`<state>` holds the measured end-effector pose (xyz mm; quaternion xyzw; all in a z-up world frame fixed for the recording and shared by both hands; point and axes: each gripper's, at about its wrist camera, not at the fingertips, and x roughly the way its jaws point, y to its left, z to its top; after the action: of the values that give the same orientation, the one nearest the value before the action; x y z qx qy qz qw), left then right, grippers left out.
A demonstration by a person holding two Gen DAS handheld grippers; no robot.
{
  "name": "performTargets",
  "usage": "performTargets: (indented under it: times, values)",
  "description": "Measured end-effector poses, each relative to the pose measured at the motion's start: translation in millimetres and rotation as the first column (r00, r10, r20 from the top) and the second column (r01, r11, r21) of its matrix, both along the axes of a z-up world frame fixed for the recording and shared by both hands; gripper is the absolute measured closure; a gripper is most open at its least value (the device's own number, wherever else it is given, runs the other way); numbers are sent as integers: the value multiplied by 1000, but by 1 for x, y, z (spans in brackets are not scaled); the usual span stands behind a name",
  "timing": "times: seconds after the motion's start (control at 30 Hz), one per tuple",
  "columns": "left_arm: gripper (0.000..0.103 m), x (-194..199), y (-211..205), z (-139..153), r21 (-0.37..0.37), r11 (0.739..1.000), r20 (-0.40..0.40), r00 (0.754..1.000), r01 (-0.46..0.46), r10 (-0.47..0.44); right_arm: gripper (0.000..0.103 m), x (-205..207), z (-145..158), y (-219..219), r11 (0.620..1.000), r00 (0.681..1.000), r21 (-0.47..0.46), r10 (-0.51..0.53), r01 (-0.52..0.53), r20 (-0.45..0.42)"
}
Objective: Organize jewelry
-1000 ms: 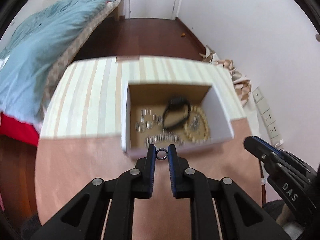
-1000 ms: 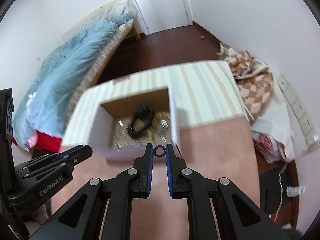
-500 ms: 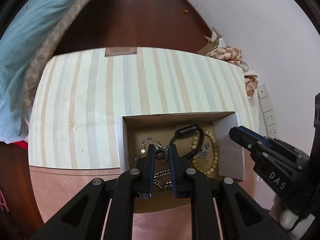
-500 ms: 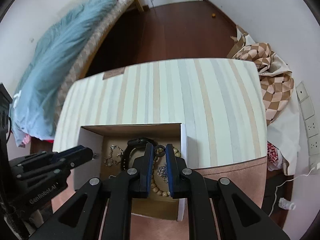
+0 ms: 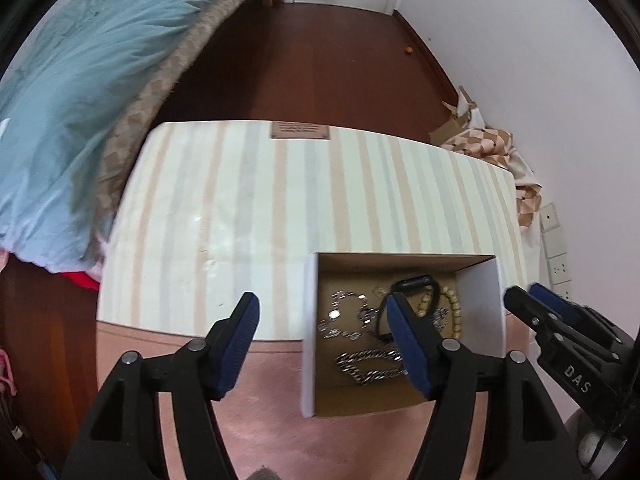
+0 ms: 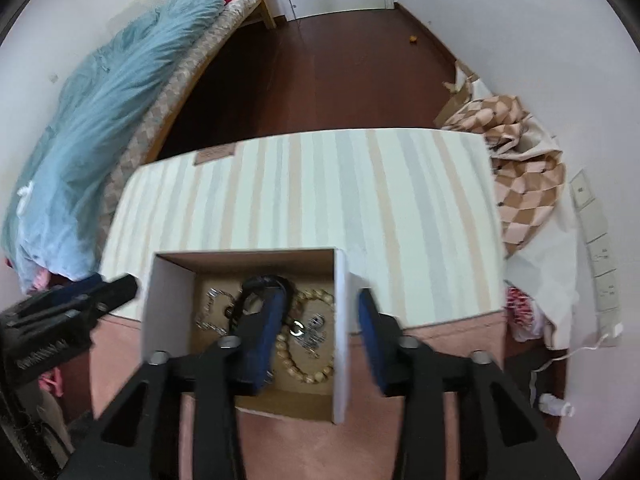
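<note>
An open cardboard box point(image 5: 308, 332) stands on the table and also shows in the right wrist view point(image 6: 342, 320). It holds a black band point(image 5: 412, 282), a wooden bead bracelet point(image 6: 308, 372), silver chains point(image 5: 368, 362) and a small ring point(image 6: 297, 328). My left gripper point(image 5: 322, 344) is open and empty, straddling the box's left wall. My right gripper point(image 6: 322, 336) is open and empty, straddling the box's right wall, its left finger over the box.
The table has a striped cloth point(image 5: 280, 200) at the far half and a pink surface point(image 5: 260, 420) near me. A bed with a blue quilt point(image 5: 72, 80) lies left. Checked fabric point(image 6: 524, 184) and wall sockets are right.
Both grippers were shut on small rings over the box; now both have opened wide and the rings are gone from the fingers. One ring lies inside the box. Both grippers drew apart sideways.
</note>
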<state>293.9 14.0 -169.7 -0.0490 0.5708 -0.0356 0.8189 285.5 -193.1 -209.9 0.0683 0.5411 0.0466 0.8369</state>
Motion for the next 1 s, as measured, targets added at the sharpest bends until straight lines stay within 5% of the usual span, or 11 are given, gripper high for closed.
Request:
performTargets:
  times: [0.07,0.23,0.3,0.6,1.0]
  values:
    - [21,-9,5,3,18,1000,23,1000,-11,11,36,-8,1,0,1000,1000,-29,-2,2,5]
    - [5,-35,14,0,76,996,43,998,-41,38,29,-34,-4,7,992,1000,-127,2,-1,1]
    - [3,-45,14,-4,113,993,52,998,-40,34,4,-43,-9,8,990,1000,-139,-1,-1,-10]
    - [2,-73,4,-3,146,989,59,998,-34,25,3,-78,-1,9,977,999,-210,-28,32,21]
    - [2,-139,-2,71,107,993,184,983,-44,23,3,-148,79,9,977,987,-203,-41,72,152]
